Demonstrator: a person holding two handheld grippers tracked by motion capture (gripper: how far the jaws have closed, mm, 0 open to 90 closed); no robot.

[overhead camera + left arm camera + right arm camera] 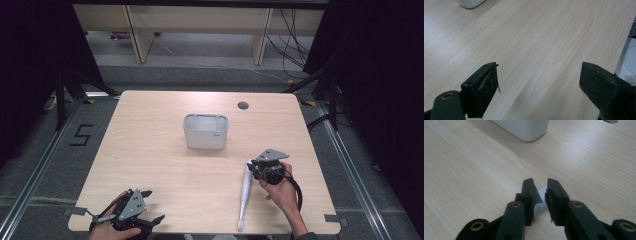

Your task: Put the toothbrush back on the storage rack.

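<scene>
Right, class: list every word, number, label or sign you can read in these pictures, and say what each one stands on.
"5": black figure marked on the grey floor left of the light wooden table.
Small dark mark on the front wall of the pale grey plastic bin: too small to read.
Nothing readable on the white toothbrush-shaped tool or either gripper.

Bare table (pixel 150 150) all around, the lone grey bin (pixel 205 131) mid-table the single obstacle.

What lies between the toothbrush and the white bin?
Nothing: in the high view, bare tabletop separates the toothbrush from the bin.
</scene>
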